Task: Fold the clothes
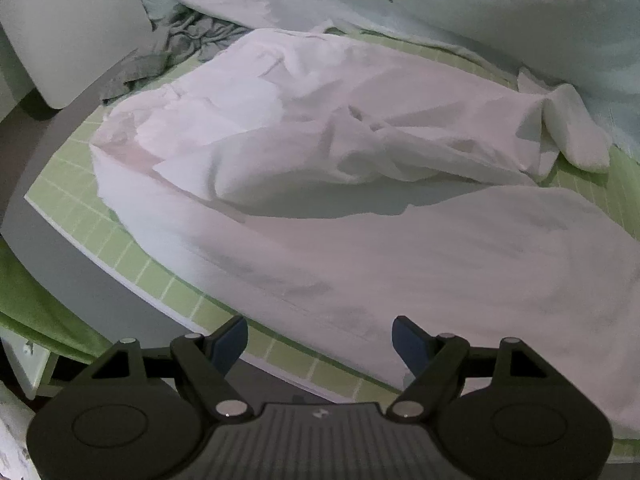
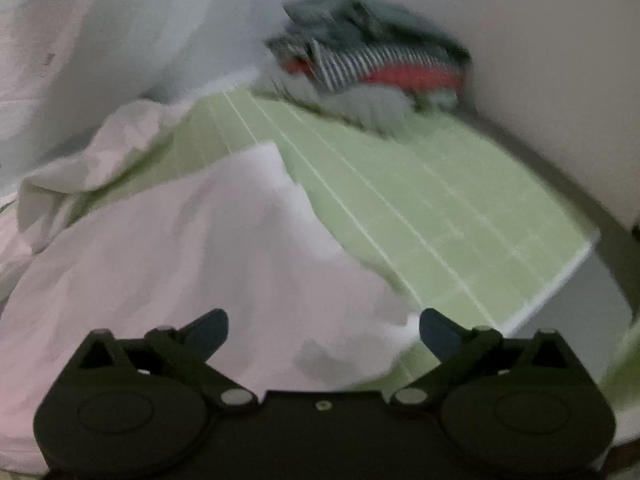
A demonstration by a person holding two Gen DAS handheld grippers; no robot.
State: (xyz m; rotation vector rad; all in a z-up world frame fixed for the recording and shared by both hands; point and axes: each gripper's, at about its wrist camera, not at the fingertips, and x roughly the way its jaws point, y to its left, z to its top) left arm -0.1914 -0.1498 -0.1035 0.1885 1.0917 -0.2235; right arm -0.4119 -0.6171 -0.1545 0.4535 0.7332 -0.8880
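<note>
The white garment [image 1: 320, 152] lies spread over the green gridded mat [image 1: 132, 256] on the worktop, filling the middle of the left wrist view, its long axis running from lower left to upper right. The left gripper [image 1: 320, 344] hangs with its fingers wide apart and empty, at the garment's near hem in the lower centre, cloth just ahead of the tips. The right gripper [image 2: 324, 334] also stands fully spread, holding nothing, directly over a garment corner in the lower centre. Judging by this, the right is nearer. A pile of striped clothes [image 2: 368, 64] sits upper centre, well apart.
</note>
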